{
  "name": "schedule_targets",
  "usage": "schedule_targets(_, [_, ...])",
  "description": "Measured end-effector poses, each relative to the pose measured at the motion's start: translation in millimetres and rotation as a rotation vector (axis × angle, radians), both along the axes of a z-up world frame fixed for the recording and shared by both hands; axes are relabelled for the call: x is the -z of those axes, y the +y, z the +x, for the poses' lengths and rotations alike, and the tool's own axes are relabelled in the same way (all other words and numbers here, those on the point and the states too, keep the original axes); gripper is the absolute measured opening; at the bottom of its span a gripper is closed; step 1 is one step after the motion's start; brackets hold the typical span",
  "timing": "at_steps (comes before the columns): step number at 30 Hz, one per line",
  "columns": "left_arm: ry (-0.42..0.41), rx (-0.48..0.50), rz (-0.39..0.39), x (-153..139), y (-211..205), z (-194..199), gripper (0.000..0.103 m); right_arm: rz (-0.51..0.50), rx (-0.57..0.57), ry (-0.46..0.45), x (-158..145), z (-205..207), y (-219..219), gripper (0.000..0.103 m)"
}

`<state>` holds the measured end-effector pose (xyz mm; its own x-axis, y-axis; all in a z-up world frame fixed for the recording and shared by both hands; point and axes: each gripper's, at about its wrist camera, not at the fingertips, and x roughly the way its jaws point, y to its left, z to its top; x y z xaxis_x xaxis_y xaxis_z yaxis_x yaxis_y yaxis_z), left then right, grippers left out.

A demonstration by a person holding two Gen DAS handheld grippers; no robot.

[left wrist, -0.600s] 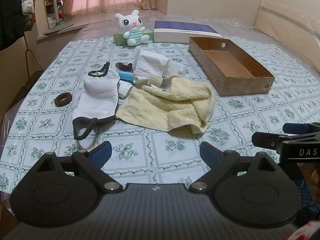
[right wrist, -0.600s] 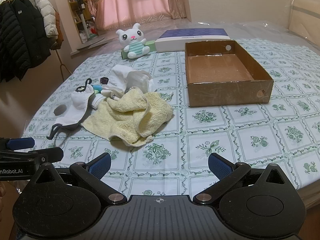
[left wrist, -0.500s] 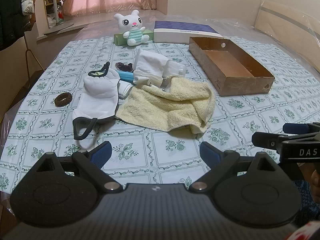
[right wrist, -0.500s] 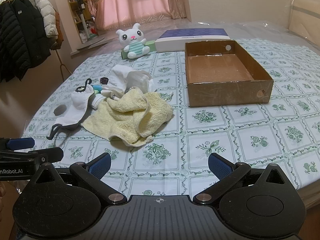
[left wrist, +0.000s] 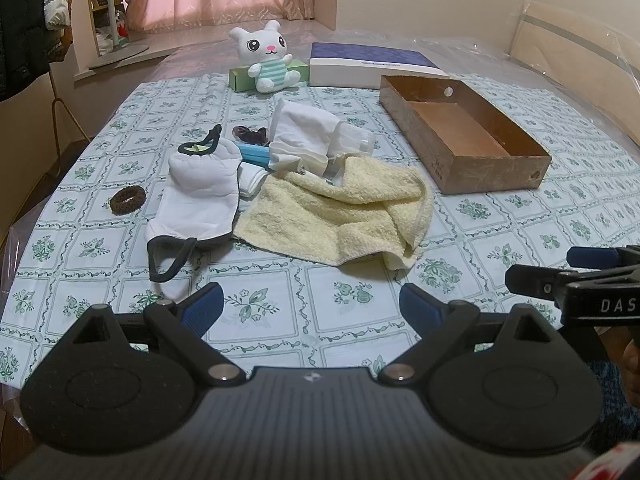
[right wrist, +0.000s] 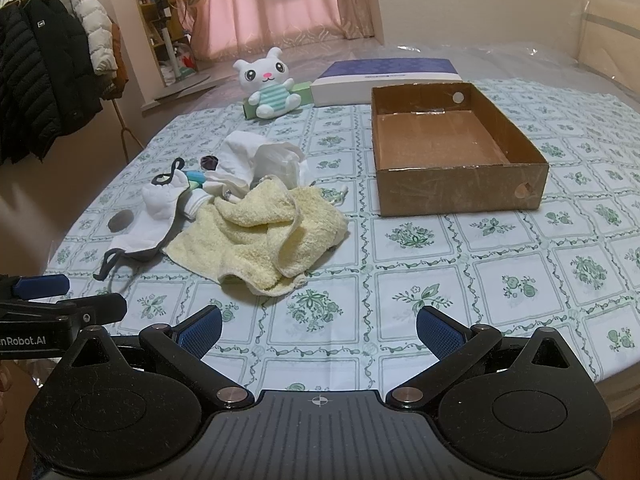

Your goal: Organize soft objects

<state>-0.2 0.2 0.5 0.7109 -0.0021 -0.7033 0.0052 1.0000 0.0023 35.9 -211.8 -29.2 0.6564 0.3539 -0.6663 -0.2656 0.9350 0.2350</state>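
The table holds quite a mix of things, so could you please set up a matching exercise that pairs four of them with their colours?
Things:
1. towel
2. hair tie
3. plush toy
4. cardboard box

Colours:
A. white with green stripes
B. brown card, open on top
C. pale yellow
D. dark brown ring

Pairs: 1-C, 2-D, 3-A, 4-B

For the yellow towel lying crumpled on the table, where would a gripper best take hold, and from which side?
Grip the yellow towel at the raised fold along its near right corner, coming down from the near side. There the cloth bunches up off the tablecloth, giving the pads something to pinch, and no other item crowds it. Likely easiest for the open right gripper.
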Motion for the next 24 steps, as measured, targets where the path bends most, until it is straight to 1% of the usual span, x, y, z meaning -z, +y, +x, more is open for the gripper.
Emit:
schedule_targets(3, [0.000, 0.000, 0.000, 7.0, 5.5, -0.8, 0.094, 0.000, -0.001, 0.001, 0.6, 2.4, -0.4, 0.103])
schedule_targets(24, [0.002, 0.000, -0.002, 8.3, 9.4, 3.6, 0.094, -0.001, -0.005, 0.001, -0.4, 4.7, 1.5, 0.103])
